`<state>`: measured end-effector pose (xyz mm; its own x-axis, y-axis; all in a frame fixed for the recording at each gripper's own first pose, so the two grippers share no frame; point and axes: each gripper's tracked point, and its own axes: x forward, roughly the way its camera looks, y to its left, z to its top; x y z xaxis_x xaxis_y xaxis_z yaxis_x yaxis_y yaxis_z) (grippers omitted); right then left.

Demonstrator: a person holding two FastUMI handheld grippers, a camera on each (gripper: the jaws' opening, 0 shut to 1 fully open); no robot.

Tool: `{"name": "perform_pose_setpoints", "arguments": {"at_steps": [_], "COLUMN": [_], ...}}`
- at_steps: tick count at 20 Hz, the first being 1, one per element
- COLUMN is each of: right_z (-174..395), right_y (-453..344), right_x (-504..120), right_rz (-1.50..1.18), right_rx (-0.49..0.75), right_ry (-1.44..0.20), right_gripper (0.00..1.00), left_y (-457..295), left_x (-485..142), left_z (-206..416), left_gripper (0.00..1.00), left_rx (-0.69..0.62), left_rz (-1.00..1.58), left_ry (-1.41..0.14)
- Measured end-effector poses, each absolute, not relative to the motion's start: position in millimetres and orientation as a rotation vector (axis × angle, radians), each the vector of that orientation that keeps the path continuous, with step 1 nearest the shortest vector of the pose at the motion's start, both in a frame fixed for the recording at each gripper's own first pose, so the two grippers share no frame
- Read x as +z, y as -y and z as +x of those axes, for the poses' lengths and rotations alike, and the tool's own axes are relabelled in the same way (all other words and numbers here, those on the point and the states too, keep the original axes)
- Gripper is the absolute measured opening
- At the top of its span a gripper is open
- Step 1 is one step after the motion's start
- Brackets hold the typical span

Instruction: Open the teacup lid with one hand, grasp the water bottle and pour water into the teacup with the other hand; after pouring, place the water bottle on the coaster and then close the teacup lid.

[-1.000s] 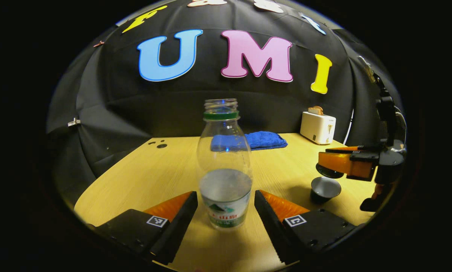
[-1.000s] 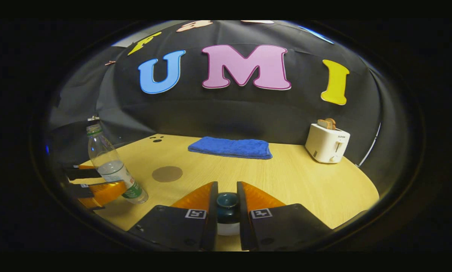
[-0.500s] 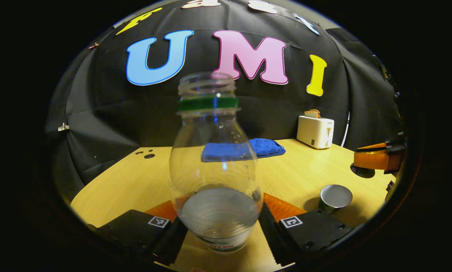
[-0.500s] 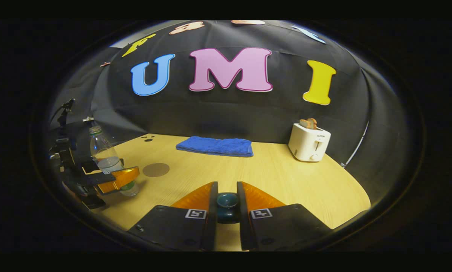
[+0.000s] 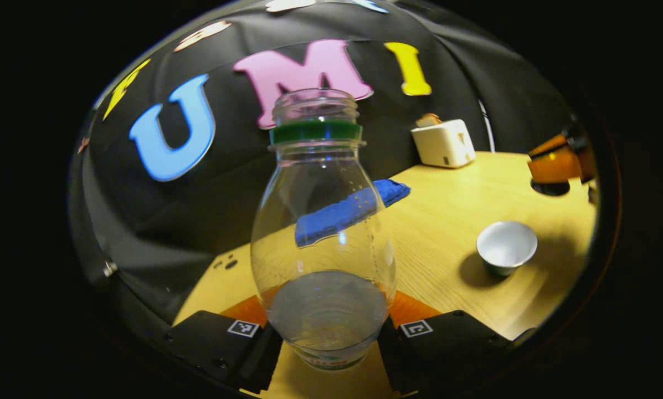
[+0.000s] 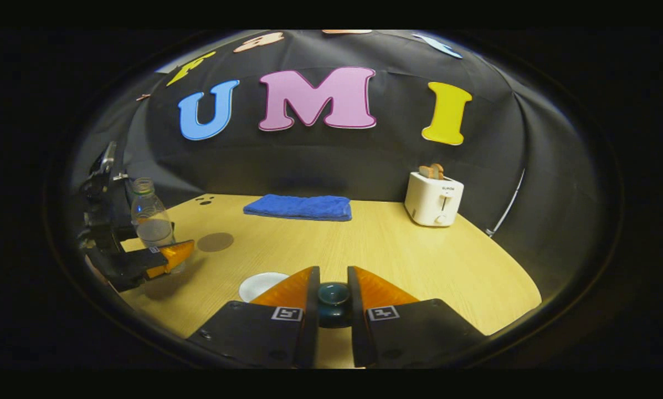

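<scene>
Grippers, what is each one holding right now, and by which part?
Left tongs grip the water bottle low on its body. Right tongs pinch the teacup lid by its knob.

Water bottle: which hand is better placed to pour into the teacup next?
Left. Its tongs already clamp the uncapped water bottle, with the open teacup nearby. The right tongs are occupied holding the lid.

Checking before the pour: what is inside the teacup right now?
In the left gripper view the teacup is uncovered and its pale inside looks empty. The very bottom is hidden by the near rim.
</scene>
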<state>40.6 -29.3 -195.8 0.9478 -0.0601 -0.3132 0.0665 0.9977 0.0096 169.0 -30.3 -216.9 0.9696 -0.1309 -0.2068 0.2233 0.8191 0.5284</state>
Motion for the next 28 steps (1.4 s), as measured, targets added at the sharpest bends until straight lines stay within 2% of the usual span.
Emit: {"name": "perform_pose_setpoints", "arguments": {"at_steps": [1,2,4,6,9,10,11,13,15,16,18,19,21,22,23,24,28], "right_z": [39.8,38.9,36.1,32.8,26.8,25.3,24.2,24.9,26.3,25.9,24.7,24.8,25.8,25.5,25.2,24.1,21.4], "right_y": [32.6,35.5,42.3,48.0,57.0,60.9,64.0,69.7,73.9,75.5,77.9,78.9,79.7,79.2,79.6,80.2,82.4], "right_x": [-195.0,-194.0,-193.3,-193.4,-196.1,-196.7,-197.5,-202.7,-207.9,-209.5,-210.2,-210.2,-210.5,-210.5,-212.2,-214.1,-215.8], "right_rz": [0.025,0.028,0.027,0.029,0.034,0.039,0.043,0.044,0.046,0.048,0.053,0.055,0.058,0.057,0.054,0.054,0.057], "right_rx": [-0.068,-0.073,-0.083,-0.085,-0.095,-0.103,-0.108,-0.114,-0.112,-0.11,-0.109,-0.108,-0.106,-0.103,-0.101,-0.1,-0.099], "right_ry": [-0.315,-0.311,-0.306,-0.3,-0.298,-0.299,-0.3,-0.306,-0.311,-0.312,-0.311,-0.31,-0.307,-0.307,-0.311,-0.315,-0.32], "right_gripper": [0.33,0.22,0.33,0.33,0.22,0.33,0.28,0.29,0.22,0.28,0.31,0.28,0.28,0.33,0.33,0.28,0.28], "left_y": [35.8,40.3,51.0,63.6,74.1,73.0,70.9,69.4,76.0,81.1,85.0,87.5,89.2,90.3,90.3,91.4,89.7], "left_x": [-218.6,-219.1,-221.2,-222.0,-234.7,-239.6,-244.4,-250.6,-253.7,-253.4,-252.5,-250.6,-246.9,-245.7,-242.1,-241.2,-243.1], "left_z": [170.7,173.0,176.1,182.6,187.7,188.9,188.8,189.5,189.4,189.0,191.4,193.7,198.0,199.3,198.6,197.7,202.2], "left_gripper": [0.77,0.77,0.77,0.77,0.77,0.79,0.77,0.77,0.77,0.77,0.77,0.77,0.77,0.77,0.77,0.77,0.77], "left_rx": [-0.21,-0.227,-0.269,-0.299,-0.344,-0.351,-0.356,-0.367,-0.392,-0.403,-0.421,-0.425,-0.416,-0.414,-0.41,-0.411,-0.423], "left_rz": [0.655,0.738,0.916,1.073,1.177,1.219,1.26,1.323,1.362,1.389,1.46,1.492,1.546,1.573,1.601,1.628,1.679], "left_ry": [-0.169,-0.173,-0.169,-0.147,-0.167,-0.176,-0.184,-0.203,-0.205,-0.202,-0.178,-0.168,-0.157,-0.153,-0.147,-0.142,-0.153]}}
